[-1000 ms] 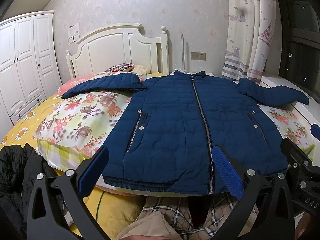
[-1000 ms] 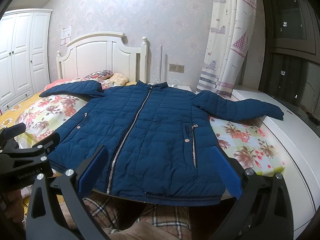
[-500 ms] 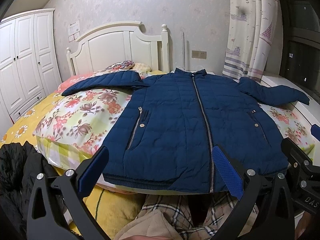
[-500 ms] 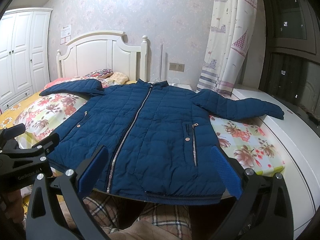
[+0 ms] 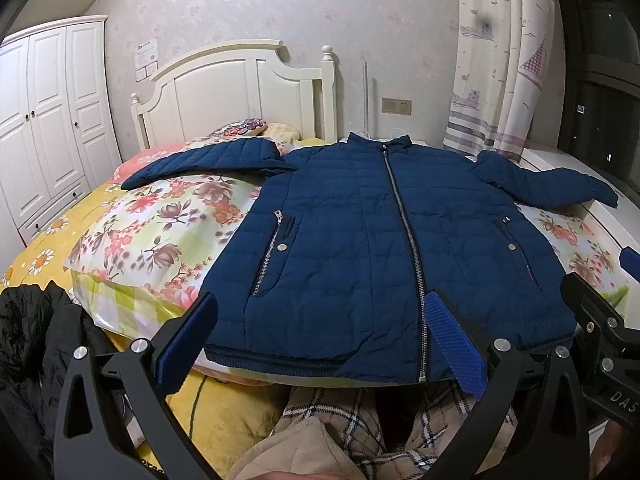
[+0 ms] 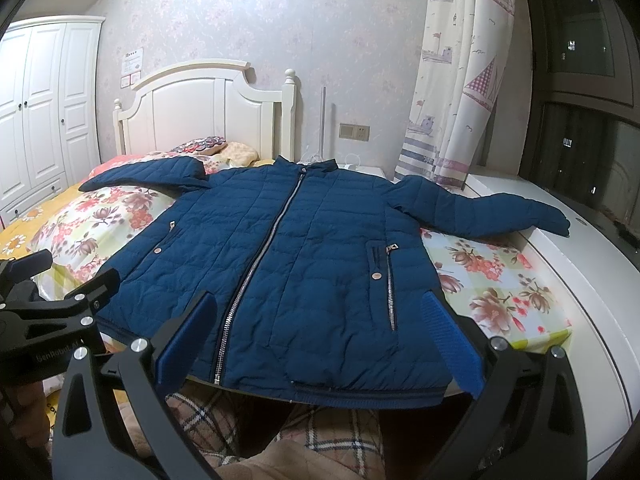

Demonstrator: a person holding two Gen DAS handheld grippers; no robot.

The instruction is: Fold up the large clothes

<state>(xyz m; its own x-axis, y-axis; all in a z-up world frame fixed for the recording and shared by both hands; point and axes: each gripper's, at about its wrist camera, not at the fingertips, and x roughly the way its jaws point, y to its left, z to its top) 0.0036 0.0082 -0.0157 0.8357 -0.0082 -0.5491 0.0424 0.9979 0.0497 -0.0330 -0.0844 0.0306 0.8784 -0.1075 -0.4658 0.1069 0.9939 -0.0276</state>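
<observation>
Jacket [image 5: 384,240] lies spread flat on bed [image 5: 132,232]; both hand-held grippers [image 5: 320,344] [image 6: 320,340] gape wide, empty.

Both grippers, left [image 5: 320,340] and right [image 6: 320,334]: black cut-out frames, silver screws, ribbed blue finger pads [image 5: 454,338]; plaid beige garment [image 6: 320,432] worn, at 6 o'clock.

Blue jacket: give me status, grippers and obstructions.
Left gripper open, right gripper open, both empty, short of the hem. Blue jacket flat on the bed, zipped, sleeves out, unfolded. Nothing on it.
</observation>
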